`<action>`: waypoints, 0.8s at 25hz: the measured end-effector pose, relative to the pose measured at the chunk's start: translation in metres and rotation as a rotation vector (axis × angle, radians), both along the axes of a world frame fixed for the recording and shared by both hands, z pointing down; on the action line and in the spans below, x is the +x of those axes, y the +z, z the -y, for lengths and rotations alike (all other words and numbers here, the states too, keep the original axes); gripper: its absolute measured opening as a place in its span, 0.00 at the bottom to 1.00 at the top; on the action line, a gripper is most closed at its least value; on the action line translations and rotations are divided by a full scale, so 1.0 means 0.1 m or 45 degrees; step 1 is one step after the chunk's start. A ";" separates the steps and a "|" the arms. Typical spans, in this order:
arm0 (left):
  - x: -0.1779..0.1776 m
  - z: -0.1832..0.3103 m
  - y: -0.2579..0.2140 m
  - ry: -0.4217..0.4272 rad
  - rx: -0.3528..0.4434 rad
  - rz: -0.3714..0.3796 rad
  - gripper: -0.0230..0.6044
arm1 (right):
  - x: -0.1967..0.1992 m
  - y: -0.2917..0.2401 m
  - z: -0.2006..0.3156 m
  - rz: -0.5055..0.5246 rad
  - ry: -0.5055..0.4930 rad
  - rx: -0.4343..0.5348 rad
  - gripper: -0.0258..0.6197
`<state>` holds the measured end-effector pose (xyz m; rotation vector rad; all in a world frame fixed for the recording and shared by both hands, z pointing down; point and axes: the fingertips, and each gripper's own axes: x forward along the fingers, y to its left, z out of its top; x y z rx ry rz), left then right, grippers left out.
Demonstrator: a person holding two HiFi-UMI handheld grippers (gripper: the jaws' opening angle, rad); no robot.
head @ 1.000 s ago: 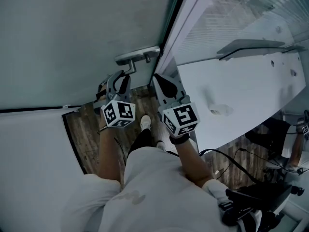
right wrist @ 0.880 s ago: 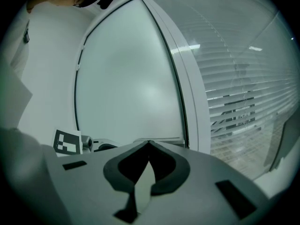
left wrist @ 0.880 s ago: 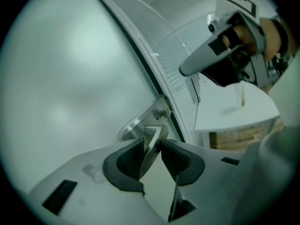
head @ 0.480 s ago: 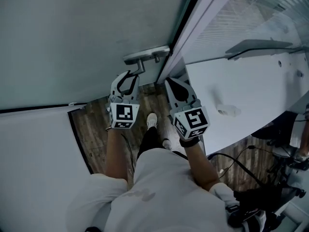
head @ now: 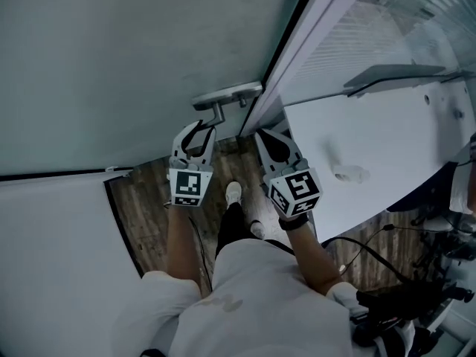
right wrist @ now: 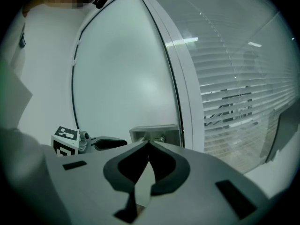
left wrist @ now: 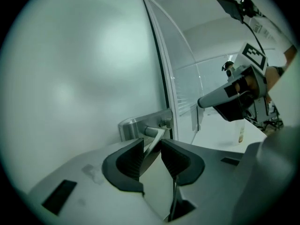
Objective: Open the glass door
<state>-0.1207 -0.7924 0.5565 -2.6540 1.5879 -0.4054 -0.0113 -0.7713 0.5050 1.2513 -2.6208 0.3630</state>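
You stand at the glass door [head: 134, 65]. Its frosted pane fills the upper left of the head view. The door's metal handle [head: 227, 95] sits at the pane's right edge, next to the white door frame [head: 312, 43].

Your left gripper [head: 196, 131] points at that handle from just below it in the head view. In the left gripper view its 2 jaws are spread, and the flat lever of the handle reaches down into the gap between the pads. You cannot tell whether a pad touches the lever, but the pads are not clamped on it.

Your right gripper [head: 265, 137] is just beside the left one, in front of the door frame, near the handle but apart from it. Its 2 jaws are pressed together, tip to tip, with nothing between them.

Beyond the frame, a glass wall with horizontal blinds [right wrist: 243, 93] runs off to the right. Under you lies a wood floor [head: 145, 199], and 1 white shoe [head: 233, 193] shows between your arms.
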 end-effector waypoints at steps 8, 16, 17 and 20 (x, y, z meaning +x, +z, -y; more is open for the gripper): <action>0.09 -0.14 -0.03 0.021 -0.089 0.200 0.22 | 0.03 -0.40 -0.15 0.045 -0.034 0.095 0.04; 0.20 -0.28 -0.03 -0.003 -0.184 0.421 0.22 | 0.17 -0.69 -0.33 0.096 -0.028 0.157 0.04; 0.20 -0.29 -0.02 -0.018 -0.199 0.439 0.22 | 0.16 -0.71 -0.36 0.108 -0.039 0.164 0.04; 0.20 -0.33 0.01 -0.049 -0.221 0.510 0.22 | 0.14 -0.77 -0.45 0.122 -0.067 0.179 0.04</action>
